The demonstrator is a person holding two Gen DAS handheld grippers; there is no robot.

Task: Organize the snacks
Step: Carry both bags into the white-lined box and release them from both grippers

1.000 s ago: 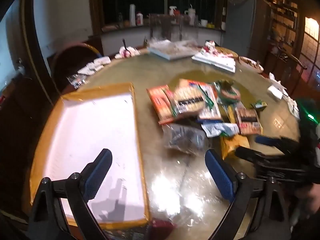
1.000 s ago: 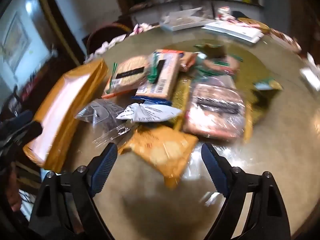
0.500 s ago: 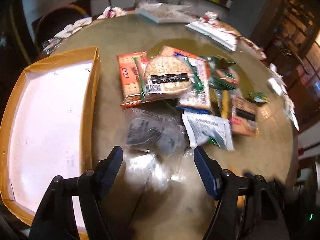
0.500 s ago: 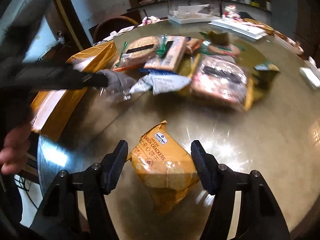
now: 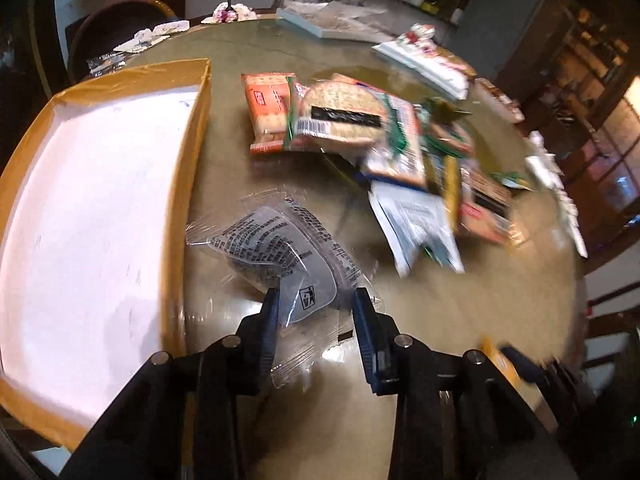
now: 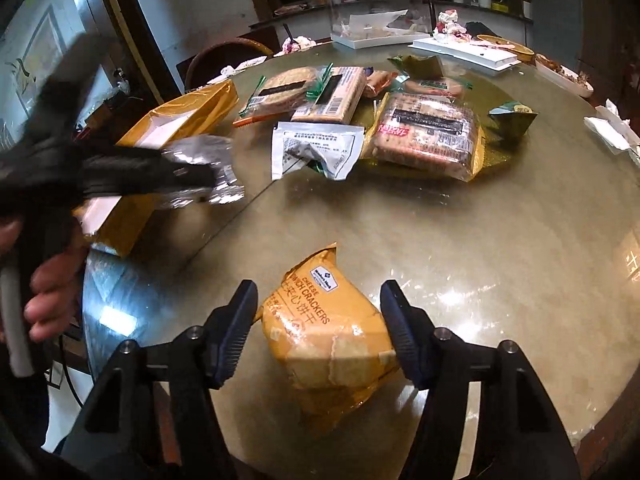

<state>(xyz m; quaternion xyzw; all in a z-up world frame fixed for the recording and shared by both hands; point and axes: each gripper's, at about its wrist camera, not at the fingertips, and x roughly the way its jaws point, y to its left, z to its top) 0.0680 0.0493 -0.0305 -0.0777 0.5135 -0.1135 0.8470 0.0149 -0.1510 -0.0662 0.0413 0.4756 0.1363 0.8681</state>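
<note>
My left gripper [image 5: 316, 312] is shut on a clear plastic snack packet [image 5: 280, 248] with black print, right beside the yellow-rimmed white tray [image 5: 188, 152]. In the right wrist view the left gripper [image 6: 200, 180] holds that packet [image 6: 208, 160] next to the tray [image 6: 188, 112]. My right gripper [image 6: 318, 320] is shut on an orange cheese sandwich crackers bag [image 6: 320, 332] near the table's front edge. A pile of cracker packs [image 6: 360, 112] lies at the table's middle, also in the left wrist view [image 5: 360, 128].
The round glossy table [image 6: 480, 248] carries white trays [image 6: 460, 50], a green packet [image 6: 514, 116], napkins [image 6: 612, 132] and a bowl at the far and right sides. A chair [image 5: 116, 28] stands behind the tray. A counter with bottles runs along the back wall.
Both grippers closed from wide open. The left one moved onto the clear packet and gripped it. The right one gripped the orange crackers bag and drew it away from the pile.
</note>
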